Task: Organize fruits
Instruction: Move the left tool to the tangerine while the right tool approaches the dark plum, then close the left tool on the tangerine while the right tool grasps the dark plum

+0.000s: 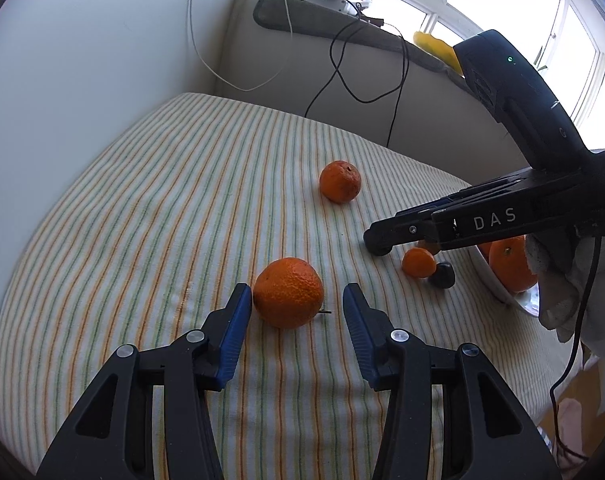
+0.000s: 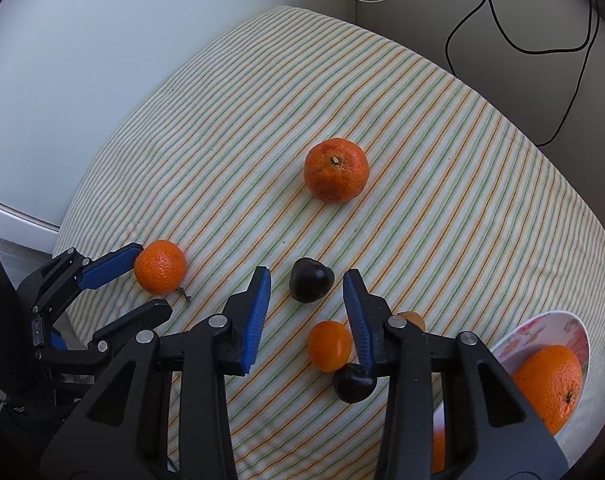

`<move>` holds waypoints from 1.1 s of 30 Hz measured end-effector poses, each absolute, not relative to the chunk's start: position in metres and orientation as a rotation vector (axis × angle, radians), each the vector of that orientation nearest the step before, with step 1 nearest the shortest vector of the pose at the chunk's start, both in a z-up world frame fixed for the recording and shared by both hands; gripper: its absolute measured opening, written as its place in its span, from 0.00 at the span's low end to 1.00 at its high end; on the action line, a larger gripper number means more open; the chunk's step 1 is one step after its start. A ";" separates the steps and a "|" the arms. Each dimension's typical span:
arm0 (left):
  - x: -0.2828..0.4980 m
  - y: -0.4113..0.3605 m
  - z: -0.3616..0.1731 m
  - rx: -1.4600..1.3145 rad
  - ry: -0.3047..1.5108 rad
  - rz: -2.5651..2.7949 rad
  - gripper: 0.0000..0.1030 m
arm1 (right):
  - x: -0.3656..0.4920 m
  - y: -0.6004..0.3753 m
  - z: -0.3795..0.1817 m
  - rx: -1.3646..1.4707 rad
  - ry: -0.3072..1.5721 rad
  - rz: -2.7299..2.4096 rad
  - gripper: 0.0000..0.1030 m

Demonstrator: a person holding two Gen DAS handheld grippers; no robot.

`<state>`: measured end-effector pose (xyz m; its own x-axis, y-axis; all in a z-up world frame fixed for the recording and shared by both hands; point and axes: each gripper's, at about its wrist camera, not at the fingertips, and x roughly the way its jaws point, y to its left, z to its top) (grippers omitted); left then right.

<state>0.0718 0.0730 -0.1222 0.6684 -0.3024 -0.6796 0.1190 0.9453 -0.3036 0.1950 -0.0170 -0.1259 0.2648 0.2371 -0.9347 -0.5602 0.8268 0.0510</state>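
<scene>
So the person has two fruit grabs lined up at once here. The left gripper sits low over the striped cloth-covered table with its blue ribbed pads on either side of a bumpy orange mandarin. In the left wrist view one pad looks to be just touching the peel while the other stands clear, so the claw is spread around the fruit, not pinching it yet. The right gripper points steeply down, jaws also spread, with a dark, almost black plum-like fruit sitting between the tips and apart from both pads.

The white floral bowl is at the right edge of the table with a big orange already in it, which is probably where everything ends up. Still loose on the cloth: a second mandarin further back, a small orange kumquat-like fruit and another dark fruit right under the right claw.

To do this step well, each claw should centre on its fruit before closing, since round fruit squirts sideways if only one pad hits first. The dark one is small and slick-looking, so the tips need to go low, nearly to the cloth, and squeeze gently. The right one should also watch its neighbours and not knock the little orange fruit
</scene>
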 end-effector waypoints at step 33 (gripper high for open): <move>0.068 0.064 -0.111 -0.239 0.784 -0.252 0.34 | 0.181 -0.027 -0.110 -0.232 1.155 0.600 0.23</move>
<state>0.0685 0.0642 -0.1114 0.6812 -0.3102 -0.6632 0.1340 0.9433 -0.3037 0.1809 -0.0270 -0.1100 0.2697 0.3247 -0.9066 -0.5555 0.8214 0.1290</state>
